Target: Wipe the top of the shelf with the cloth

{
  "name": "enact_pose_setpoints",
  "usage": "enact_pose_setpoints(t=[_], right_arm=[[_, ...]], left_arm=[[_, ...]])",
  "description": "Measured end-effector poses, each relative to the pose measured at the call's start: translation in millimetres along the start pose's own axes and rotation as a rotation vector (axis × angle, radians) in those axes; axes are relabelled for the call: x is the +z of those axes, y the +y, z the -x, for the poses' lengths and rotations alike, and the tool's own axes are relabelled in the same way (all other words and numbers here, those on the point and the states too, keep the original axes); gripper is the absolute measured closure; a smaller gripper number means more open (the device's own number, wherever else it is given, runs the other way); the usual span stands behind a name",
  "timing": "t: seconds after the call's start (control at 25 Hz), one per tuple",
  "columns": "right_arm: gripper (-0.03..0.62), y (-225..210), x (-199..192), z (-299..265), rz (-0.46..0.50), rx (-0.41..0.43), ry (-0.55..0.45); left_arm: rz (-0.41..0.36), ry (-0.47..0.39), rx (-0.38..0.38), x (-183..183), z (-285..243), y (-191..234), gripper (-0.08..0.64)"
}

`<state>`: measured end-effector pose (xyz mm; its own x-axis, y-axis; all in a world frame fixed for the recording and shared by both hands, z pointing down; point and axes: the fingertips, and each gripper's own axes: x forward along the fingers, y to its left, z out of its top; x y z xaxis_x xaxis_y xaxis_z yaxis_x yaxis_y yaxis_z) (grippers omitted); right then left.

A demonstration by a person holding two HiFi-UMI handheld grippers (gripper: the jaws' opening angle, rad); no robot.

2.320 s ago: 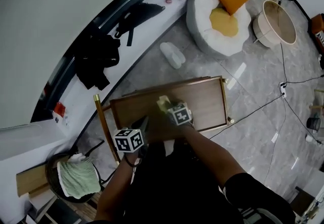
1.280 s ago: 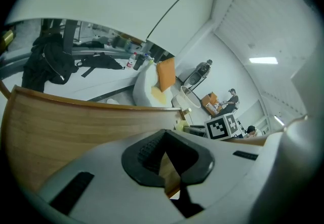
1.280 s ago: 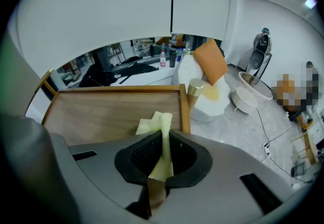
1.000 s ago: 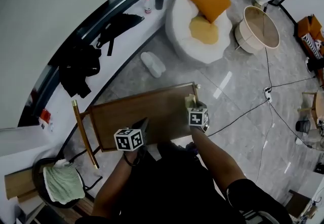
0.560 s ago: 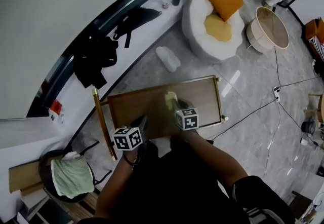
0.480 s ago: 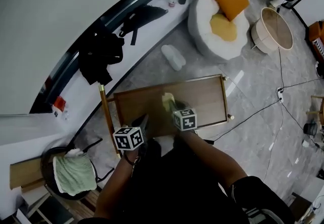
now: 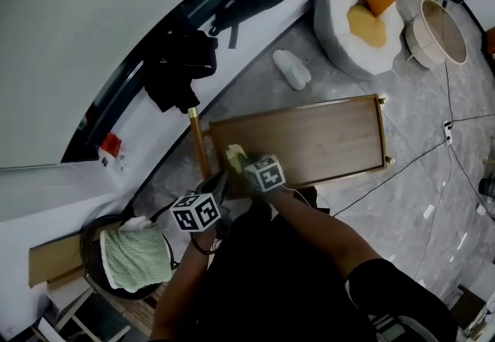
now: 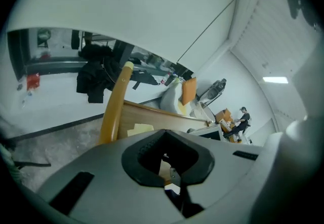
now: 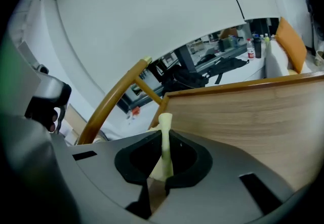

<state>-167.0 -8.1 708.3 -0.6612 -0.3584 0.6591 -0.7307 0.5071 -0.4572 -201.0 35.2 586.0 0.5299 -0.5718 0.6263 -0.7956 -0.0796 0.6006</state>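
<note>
- Presently, the right gripper [image 9: 163, 170] has its jaws clamped on the cloth [image 9: 165, 139], a pale yellow fold standing upright between them.
- Cloth lies at the left end of the shelf top [image 7: 309, 139], mid-frame in the head view.
- Left gripper [image 8: 171, 176]: jaws together, nothing between them, near that same left end.
- Assessment: cloth appears soft, light and limp, liable to bunch or slip. Hold is best taken deep on a gathered fold.

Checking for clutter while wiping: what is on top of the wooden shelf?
Only the yellow cloth, pinched in the right gripper, near one end of the shelf top. The rest is bare wood; the patch under the cloth is covered.
</note>
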Motion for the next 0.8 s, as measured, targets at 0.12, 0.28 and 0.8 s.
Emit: enact_pose_setpoints(t=[0.12, 0.28, 0.8], right_arm=[[0.552, 17.8, -6.9, -20.6, 0.017, 0.015, 0.034], [0.552, 26.2, -24.1, -41.0, 0.057, 0.006, 0.103], [0.552, -19.3, -44.6, -21.1, 0.166, -0.081, 0.181]], left_arm=[[-0.012, 0.006, 0.006, -1.8, 6.1, 10.1, 0.557], [-0.026, 0.034, 0.021, -9.1, 9.4, 22.0, 0.557], [0.013, 0.057, -0.007, -17.7, -8.0, 12.3, 0.557]])
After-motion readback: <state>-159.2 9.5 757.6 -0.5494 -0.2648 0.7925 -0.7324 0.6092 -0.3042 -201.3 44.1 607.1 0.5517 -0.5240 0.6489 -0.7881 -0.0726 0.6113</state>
